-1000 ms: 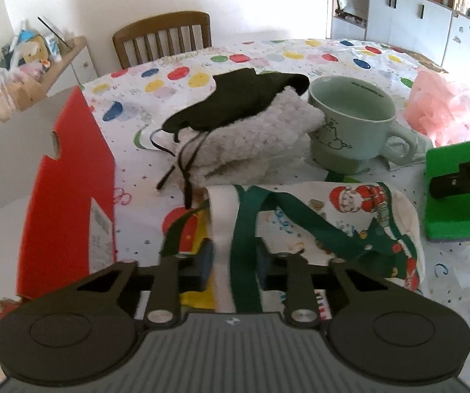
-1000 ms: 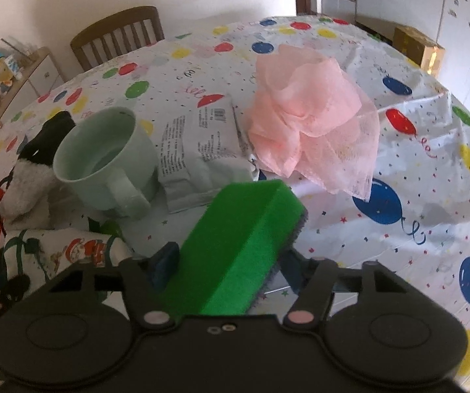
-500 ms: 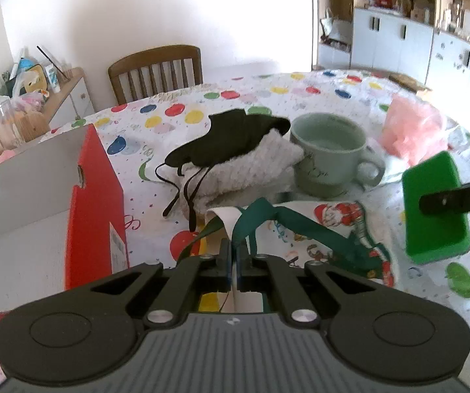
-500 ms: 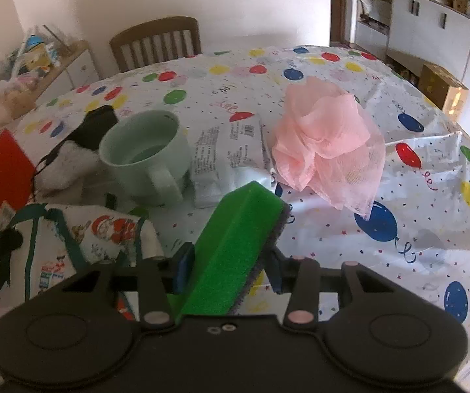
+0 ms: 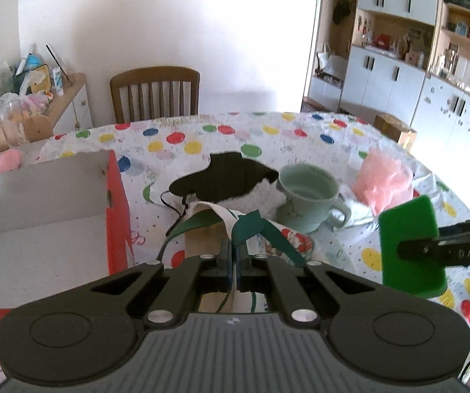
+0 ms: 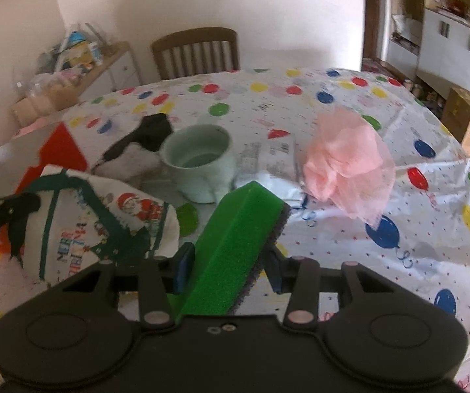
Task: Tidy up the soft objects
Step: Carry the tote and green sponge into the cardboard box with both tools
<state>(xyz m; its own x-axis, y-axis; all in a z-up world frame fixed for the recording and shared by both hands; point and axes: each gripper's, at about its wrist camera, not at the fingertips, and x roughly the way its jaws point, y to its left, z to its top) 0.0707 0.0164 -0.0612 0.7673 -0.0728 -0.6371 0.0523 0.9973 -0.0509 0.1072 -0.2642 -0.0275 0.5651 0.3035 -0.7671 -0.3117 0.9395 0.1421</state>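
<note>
Presently: left tongs (image 5: 234, 255) clenched on the green-strapped white Christmas cloth bag (image 6: 104, 216), lifted at 3 o'clock of the red-sided open cardboard box (image 5: 54, 209). Right tongs (image 6: 228, 270) gripped the green rectangular foam sponge (image 6: 235, 255) above the bench (image 6: 415, 229).

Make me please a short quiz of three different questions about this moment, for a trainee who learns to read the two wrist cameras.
1. True or false: the right gripper holds the green sponge.
2. What do the left gripper jaws pinch? A) the pink mesh pouf B) the green strap of the Christmas bag C) the mug
3. Fill in: the open red box lies to the ____ of the left gripper.

Key: 1 true; 2 B; 3 left.
</note>
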